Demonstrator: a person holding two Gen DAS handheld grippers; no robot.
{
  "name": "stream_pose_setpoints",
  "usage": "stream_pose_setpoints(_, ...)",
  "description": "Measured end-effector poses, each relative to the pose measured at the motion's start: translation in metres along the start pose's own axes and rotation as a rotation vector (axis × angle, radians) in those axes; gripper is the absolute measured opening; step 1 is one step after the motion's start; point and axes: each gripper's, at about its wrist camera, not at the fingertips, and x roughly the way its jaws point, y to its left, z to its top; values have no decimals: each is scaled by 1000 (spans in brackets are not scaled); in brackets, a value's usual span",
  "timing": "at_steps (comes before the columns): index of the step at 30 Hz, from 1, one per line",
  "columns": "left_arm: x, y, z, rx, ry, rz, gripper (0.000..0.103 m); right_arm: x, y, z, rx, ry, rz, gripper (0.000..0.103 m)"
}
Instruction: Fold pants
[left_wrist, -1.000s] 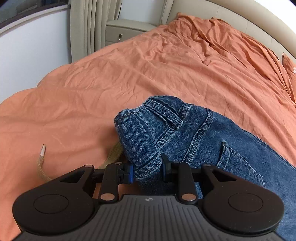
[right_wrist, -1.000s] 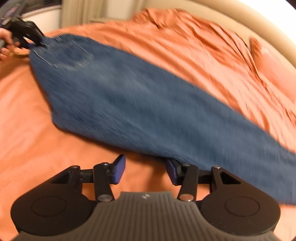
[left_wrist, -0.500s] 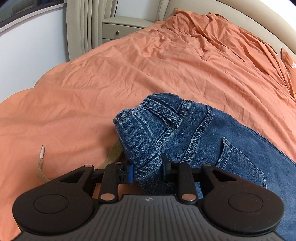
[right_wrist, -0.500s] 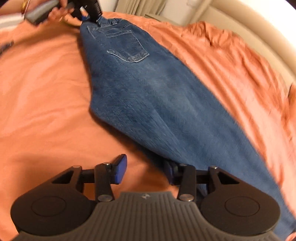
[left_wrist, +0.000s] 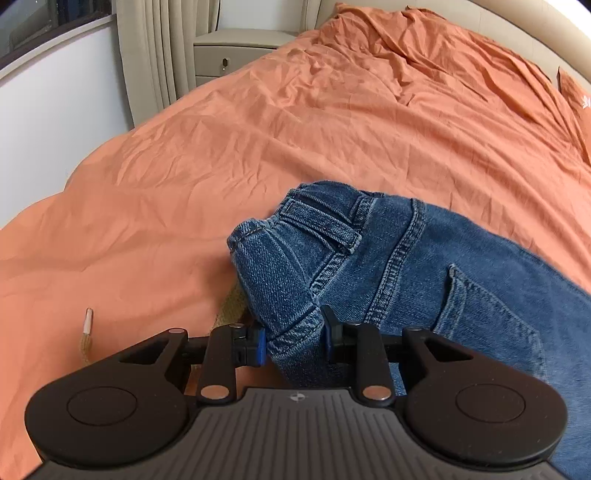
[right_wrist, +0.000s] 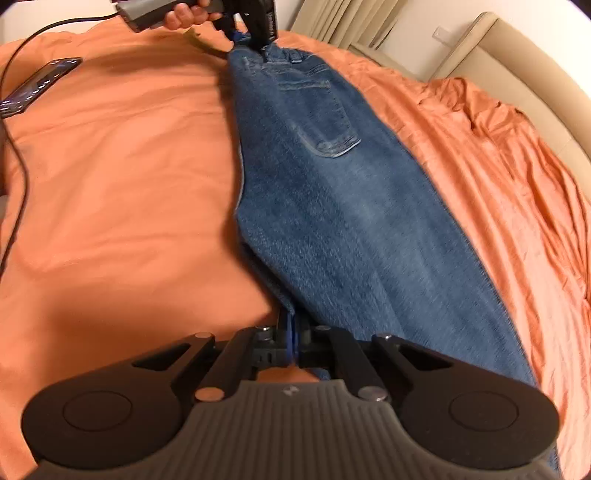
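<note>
The right gripper (right_wrist: 293, 345), nearest in its own wrist view, is pinched fully together on the near edge of the jeans (right_wrist: 332, 206), a thin lip of denim running into the seam between its pads; how much cloth it holds cannot be told, since the jaws hide it. The jeans lie lengthwise on the orange bedsheet (right_wrist: 122, 177), already doubled leg over leg, back pocket (right_wrist: 325, 122) uppermost. At the far end the left gripper (right_wrist: 258, 33), carried in a hand (right_wrist: 186, 13), bites the waistband. In the left wrist view that left gripper (left_wrist: 293, 341) stands narrowly parted, its pads pressed on a bunched fold of waistband (left_wrist: 291, 266) beside a belt loop. Both tools tilt steeply down toward the bed, one at each end of the garment. To do the step well, the two grips should probably keep the cloth lightly taut, lift only enough to clear the sheet, and travel together so the edges stay aligned as one end is carried over the other. A thin pinch at the near edge may slip under the denim's weight. A phone (right_wrist: 38, 83) and cable (right_wrist: 16, 155) lie well apart, at the left.
</note>
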Motion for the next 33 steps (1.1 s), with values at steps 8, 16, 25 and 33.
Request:
stream_pose_setpoints(8, -6, 2, 1, 28, 6, -19, 35, 7, 15, 14, 43, -85, -23, 25)
stream_pose_setpoints(16, -43, 11, 0, 101, -15, -36, 55, 26, 38, 37, 77, -78, -38, 3)
stream_pose_setpoints(25, -118, -38, -27, 370, -105, -111, 50, 23, 59, 26, 237, -40, -31, 0)
stream_pose_setpoints(33, -140, -116, -60, 500, -102, -266, 50, -25, -3, 7, 566, -54, -52, 0)
